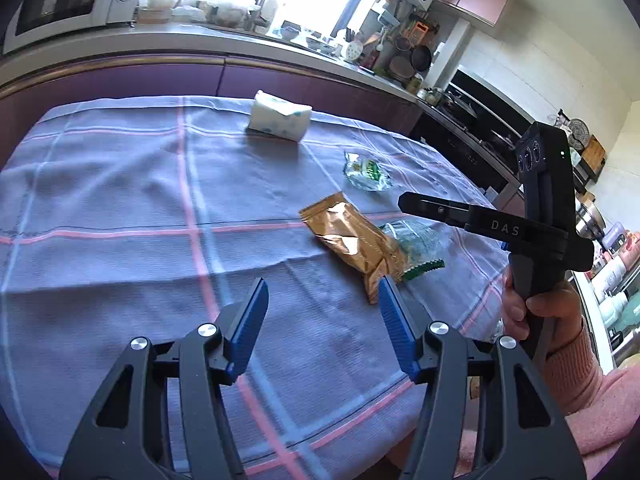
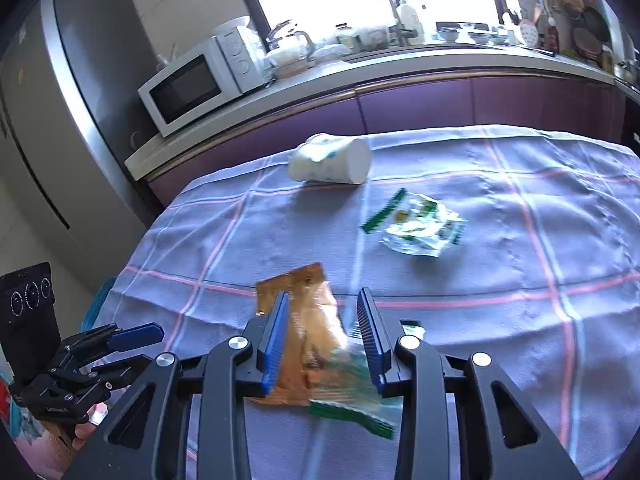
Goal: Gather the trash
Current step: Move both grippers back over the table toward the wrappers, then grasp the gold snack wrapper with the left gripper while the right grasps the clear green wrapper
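Note:
A gold wrapper [image 1: 352, 240] [image 2: 304, 320] lies flat on the purple checked tablecloth [image 1: 120, 200] [image 2: 520, 280], overlapping a clear wrapper with green print [image 1: 418, 242] [image 2: 352, 392]. A second clear green wrapper [image 1: 366, 172] [image 2: 424, 226] lies farther back. A white paper cup [image 1: 280, 116] [image 2: 332, 160] lies on its side near the far edge. My left gripper [image 1: 322, 312] [image 2: 140, 346] is open over bare cloth, left of the gold wrapper. My right gripper [image 2: 323, 332] [image 1: 406, 202] hovers open above the gold wrapper, which shows through the gap between its pads.
A purple kitchen counter [image 2: 440, 96] runs behind the table, with a microwave [image 2: 188, 84] [image 1: 60, 0] and dishes on it. A grey fridge [image 2: 60, 100] stands far left. A stove [image 1: 472, 120] sits at the right. A hand in a pink sleeve [image 1: 560, 340] holds the right gripper.

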